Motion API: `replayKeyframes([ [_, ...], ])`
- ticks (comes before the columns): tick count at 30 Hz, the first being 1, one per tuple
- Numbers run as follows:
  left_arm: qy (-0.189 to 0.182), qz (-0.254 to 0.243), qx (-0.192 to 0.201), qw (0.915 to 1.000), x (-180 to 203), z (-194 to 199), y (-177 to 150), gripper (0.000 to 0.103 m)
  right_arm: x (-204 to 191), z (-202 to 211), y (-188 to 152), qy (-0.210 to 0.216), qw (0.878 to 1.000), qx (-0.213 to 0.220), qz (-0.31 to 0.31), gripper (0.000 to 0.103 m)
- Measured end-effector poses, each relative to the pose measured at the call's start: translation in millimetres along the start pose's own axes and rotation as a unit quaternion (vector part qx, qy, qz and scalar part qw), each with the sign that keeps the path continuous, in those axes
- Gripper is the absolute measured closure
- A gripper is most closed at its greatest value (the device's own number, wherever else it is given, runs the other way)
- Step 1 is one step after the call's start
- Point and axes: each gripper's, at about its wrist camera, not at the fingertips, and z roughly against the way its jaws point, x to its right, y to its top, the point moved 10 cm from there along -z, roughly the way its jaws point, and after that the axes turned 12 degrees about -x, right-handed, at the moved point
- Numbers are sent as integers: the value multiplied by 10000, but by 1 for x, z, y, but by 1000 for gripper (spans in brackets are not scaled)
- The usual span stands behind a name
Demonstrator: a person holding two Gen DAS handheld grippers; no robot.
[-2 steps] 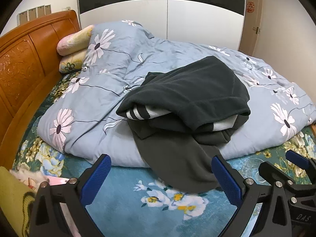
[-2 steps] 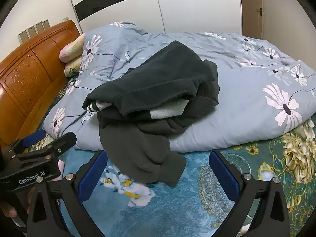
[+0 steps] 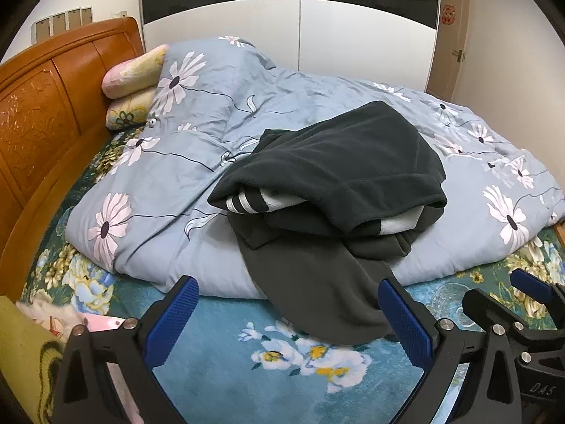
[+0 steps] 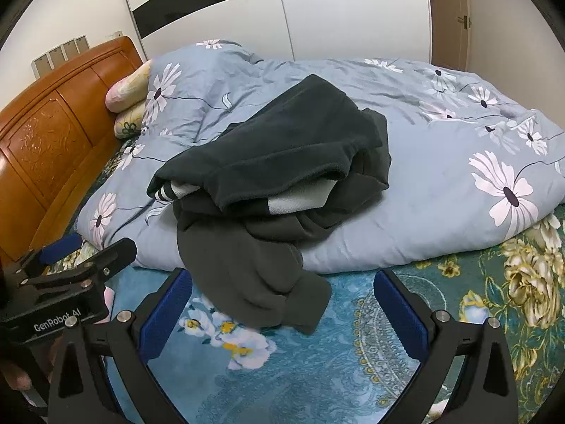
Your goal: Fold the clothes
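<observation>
Blue-padded left gripper [image 3: 287, 321]: I held it spread wide, nothing between its pads.
Right gripper [image 4: 282, 314]: likewise spread, empty.
Dark clothes [image 3: 339, 190]: heaped just beyond, on the grey floral duvet [image 3: 183, 162], one end trailing near onto the teal bedsheet [image 3: 226, 321].

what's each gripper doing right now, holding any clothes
left gripper: open, holding nothing.
right gripper: open, holding nothing.
</observation>
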Motion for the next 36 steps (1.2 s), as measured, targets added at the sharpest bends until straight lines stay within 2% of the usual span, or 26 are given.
replayKeyframes([
  [2,51,-32,-1,10000,4,-1,1,0,-1,-1,-1,20,10000,-11,-10,0],
  [5,-109,36,107,9999,4,2,-2,0,-2,-1,-1,-8,10000,-23,26,0],
  [36,-511,326,1,9982,-18,-3,-13,0,-40,6,1,-421,9973,-88,595,0],
])
